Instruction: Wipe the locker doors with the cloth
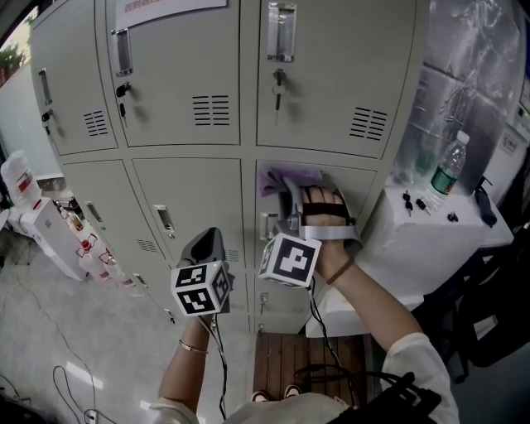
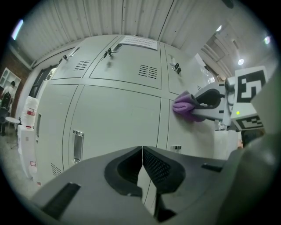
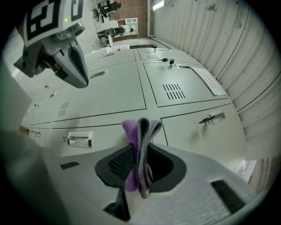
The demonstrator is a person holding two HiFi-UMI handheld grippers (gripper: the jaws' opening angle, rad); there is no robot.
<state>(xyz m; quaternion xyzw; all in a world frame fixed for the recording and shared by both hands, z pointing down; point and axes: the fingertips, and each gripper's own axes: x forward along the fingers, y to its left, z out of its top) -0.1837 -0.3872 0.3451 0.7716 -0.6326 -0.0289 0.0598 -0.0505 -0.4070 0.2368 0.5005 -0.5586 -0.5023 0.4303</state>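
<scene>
Landmark: the lower right locker door (image 1: 364, 192) is serving as the reference here. It is plain grey metal, set in a bank of matching grey doors.
Cloth: a purple and grey cloth (image 1: 284, 177) (image 2: 185, 106) (image 3: 141, 131) is lying folded against the upper left corner of that door, touching the metal.
Right gripper: the right gripper (image 1: 291, 187) (image 2: 210, 103) (image 3: 140, 150) is pressing the cloth to the door. Its jaws are clamping the folded cloth, which is sticking out past the tips and also hanging down between them.
Right hand: the right hand (image 1: 328, 217) is wrapping round the gripper's grip just in front of the door, with a black strap running across its back.
Left gripper: the left gripper (image 1: 210, 235) (image 2: 142, 154) (image 3: 71, 61) is hovering left of the door, in front of the neighbouring lower door. Its jaws are meeting tip to tip with nothing between them.
Handle: a recessed metal handle (image 1: 267, 225) is sitting at the door's left edge, below the cloth.
Upper door: the upper door (image 1: 331, 91) directly above is showing vent slots, and a key (image 1: 278, 84) is hanging in its lock.
Notice: a paper sheet (image 1: 166, 10) is showing on the top row, above and left of the door.
Bottle: a clear water bottle (image 1: 448, 166) with a green label is standing upright on a white cabinet (image 1: 414, 240) to the right of the door.
</scene>
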